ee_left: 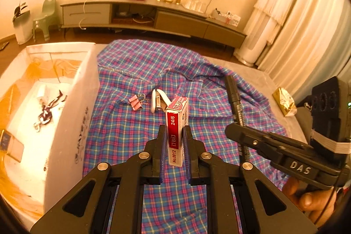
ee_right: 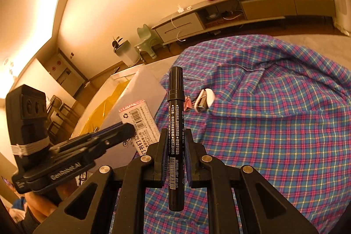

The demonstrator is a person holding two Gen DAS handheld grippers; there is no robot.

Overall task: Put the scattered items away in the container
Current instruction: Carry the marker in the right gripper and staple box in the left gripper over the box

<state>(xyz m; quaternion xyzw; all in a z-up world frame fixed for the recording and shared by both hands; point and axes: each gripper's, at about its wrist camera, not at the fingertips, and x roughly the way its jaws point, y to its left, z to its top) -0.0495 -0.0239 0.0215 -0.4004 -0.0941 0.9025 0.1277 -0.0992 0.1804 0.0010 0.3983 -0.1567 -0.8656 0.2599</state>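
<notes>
The left gripper (ee_left: 174, 135) has its jaws pinching a small red-and-white cardboard box of staples (ee_left: 176, 126), held upright above the blue-and-pink plaid cloth (ee_left: 131, 124). The right gripper (ee_right: 174, 137) has its jaws clamped on a black marker pen with white print (ee_right: 176, 124), also lifted over that cloth. A white open-topped cardboard container (ee_left: 72, 106) sits touching the cloth's left edge. On the cloth, near the container, lie two pink binder clips (ee_left: 136, 102) and, just beside them, a small white stapler (ee_left: 158, 100)
</notes>
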